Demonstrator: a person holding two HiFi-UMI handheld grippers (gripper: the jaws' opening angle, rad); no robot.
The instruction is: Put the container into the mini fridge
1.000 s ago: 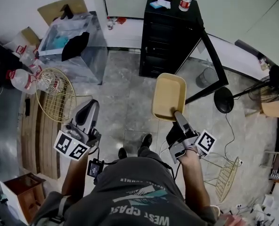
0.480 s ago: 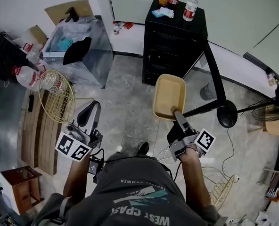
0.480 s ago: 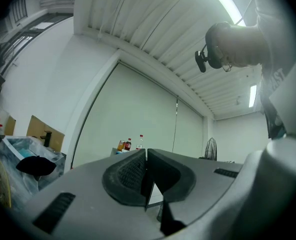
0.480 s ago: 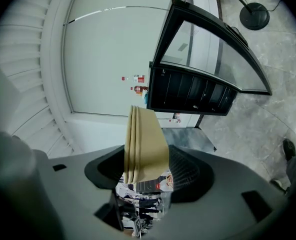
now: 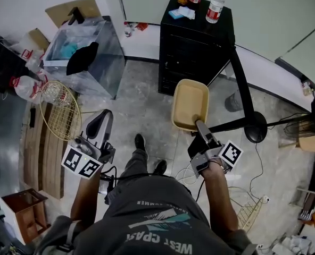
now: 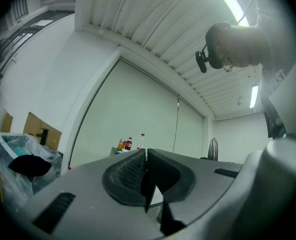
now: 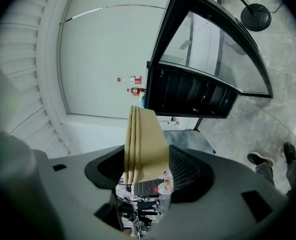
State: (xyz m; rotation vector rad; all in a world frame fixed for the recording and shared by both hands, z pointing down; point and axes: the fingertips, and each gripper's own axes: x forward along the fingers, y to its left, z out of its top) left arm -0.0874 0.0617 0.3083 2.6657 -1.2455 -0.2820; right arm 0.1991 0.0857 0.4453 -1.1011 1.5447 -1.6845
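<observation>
Legs carry the only real change. A second ago both feet stood together under the person; now one shoe (image 5: 140, 141) has swung forward onto the grey floor (image 5: 147, 97), a stride toward the far wall. The walk to the fridge is under way, but the placing has not begun.

The left gripper (image 5: 100, 117) hangs at the near left, as it did before. Its jaws are pressed together with nothing between them, and it plays no part for now.

At the near right, the right gripper (image 5: 199, 124) has kept its hold throughout. Its jaws are clamped on the near edge of the tan container (image 5: 190, 104), which juts out ahead of them, level and open side up, in the air above the floor. From the right gripper view its gripped edge (image 7: 145, 144) shows layered rims, so it may be more than one tray nested together. I cannot say for sure.

Farther on stands the black mini fridge (image 5: 192, 52), just beyond the container's far end. Its glass door (image 5: 241, 81) is already swung open to the right, so the shelves are reachable — no door work seems needed. Bottles (image 5: 215, 5) stand on its top, clear of the opening.

In my judgement, another step and a lowering of the right arm remain.
</observation>
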